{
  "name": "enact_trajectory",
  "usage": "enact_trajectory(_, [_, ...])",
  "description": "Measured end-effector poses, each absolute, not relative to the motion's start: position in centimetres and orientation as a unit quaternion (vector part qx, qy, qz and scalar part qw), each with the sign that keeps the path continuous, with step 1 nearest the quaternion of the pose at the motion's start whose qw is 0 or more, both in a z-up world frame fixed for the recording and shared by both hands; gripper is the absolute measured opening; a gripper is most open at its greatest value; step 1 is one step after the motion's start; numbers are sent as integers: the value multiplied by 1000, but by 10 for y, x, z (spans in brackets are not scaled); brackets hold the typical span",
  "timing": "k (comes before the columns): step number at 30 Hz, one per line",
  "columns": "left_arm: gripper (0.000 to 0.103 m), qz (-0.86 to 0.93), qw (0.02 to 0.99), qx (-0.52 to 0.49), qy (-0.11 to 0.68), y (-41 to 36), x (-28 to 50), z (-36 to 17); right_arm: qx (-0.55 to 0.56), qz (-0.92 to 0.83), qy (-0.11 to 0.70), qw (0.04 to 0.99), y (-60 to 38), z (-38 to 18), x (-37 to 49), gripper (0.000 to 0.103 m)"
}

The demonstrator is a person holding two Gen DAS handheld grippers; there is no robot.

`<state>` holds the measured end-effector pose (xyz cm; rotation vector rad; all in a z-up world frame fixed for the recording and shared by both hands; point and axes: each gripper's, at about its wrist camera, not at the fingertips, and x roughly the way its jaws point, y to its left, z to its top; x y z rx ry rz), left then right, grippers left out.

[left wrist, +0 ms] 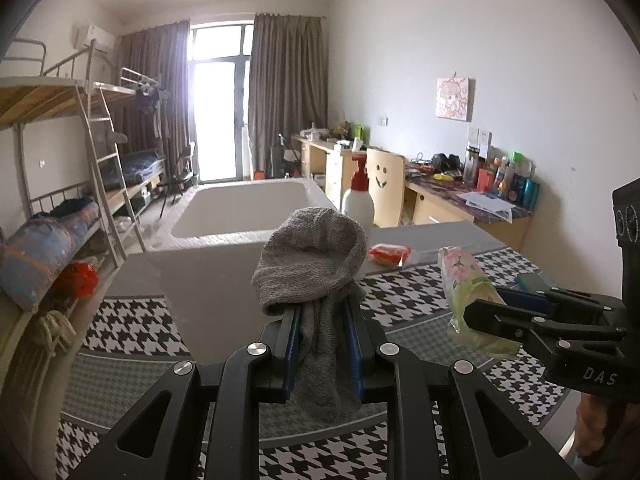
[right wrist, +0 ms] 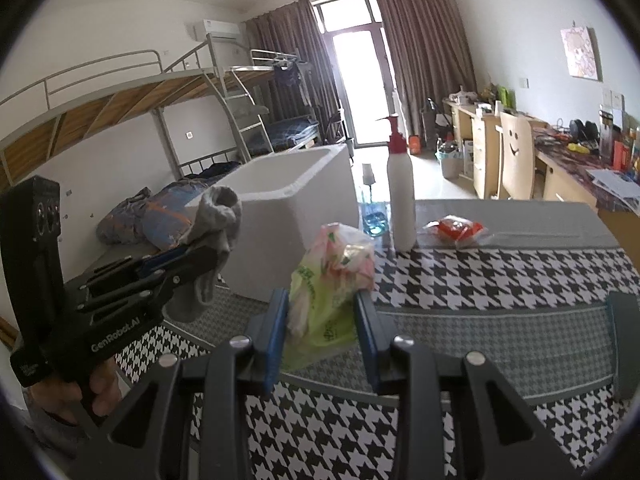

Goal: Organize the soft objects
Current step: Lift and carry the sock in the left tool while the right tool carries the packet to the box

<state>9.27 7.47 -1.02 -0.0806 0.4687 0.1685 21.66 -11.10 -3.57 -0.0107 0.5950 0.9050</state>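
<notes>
Lettering reading "GenRobot.AI" is seen on the left gripper, and "DAS" on the right gripper. A houndstooth tablecloth covers the table in a dormitory room with bunk beds and a cluttered desk. A white foam box stands on the cloth, its contents hidden. A grey sock is clamped between the left fingers, raised just before the box. A tissue pack is pinched between the right fingers. A pump bottle and red packet stand beyond.
</notes>
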Motion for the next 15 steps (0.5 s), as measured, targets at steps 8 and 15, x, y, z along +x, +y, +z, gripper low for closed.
enact_trajectory(8, [22, 94, 971, -35, 218, 79, 89, -5, -12, 439, 275, 855, -102, -29, 219, 38])
enact_trajectory(15, [22, 91, 972, -33, 214, 82, 92, 0, -18, 446, 266, 855, -98, -24, 216, 38])
